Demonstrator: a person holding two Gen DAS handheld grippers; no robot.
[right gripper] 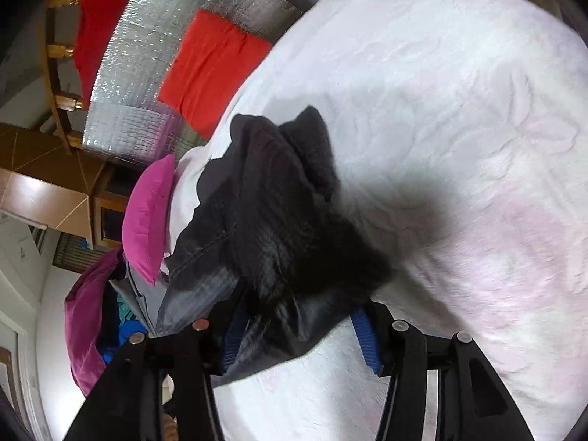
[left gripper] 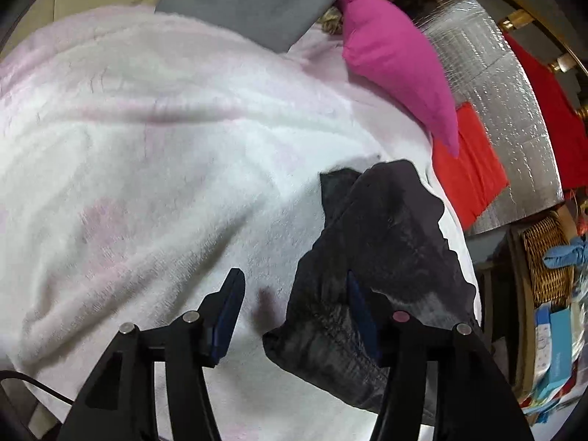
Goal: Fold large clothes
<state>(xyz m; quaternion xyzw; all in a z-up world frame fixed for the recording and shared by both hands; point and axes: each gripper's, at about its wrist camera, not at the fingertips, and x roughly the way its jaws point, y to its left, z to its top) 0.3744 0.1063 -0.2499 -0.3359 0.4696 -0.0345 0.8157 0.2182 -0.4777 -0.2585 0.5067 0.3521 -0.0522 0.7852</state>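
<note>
Left wrist view: left gripper (left gripper: 294, 316) with fingers spread wide, nothing between the blue pads. The dark grey garment (left gripper: 382, 257) lies bunched on the white-pink blanket (left gripper: 165, 147) near the bed's right edge; its fabric drapes over the right-hand finger (left gripper: 362, 316), while the left-hand finger sits apart from it over bare blanket. A magenta pillow (left gripper: 400, 70) lies at the far right edge; a red cloth (left gripper: 470, 169) rests on the silver foil mat (left gripper: 514, 110) beyond the edge. Folded grey cloth (left gripper: 253, 0) sits at the far side.

Right wrist view: right gripper (right gripper: 299, 334) also spread apart. The garment (right gripper: 272, 220) is heaped directly ahead, near the blanket's (right gripper: 459, 110) left edge, hanging over the left finger (right gripper: 229, 345) and filling part of the gap; the jaws are not clamped on it.
</note>
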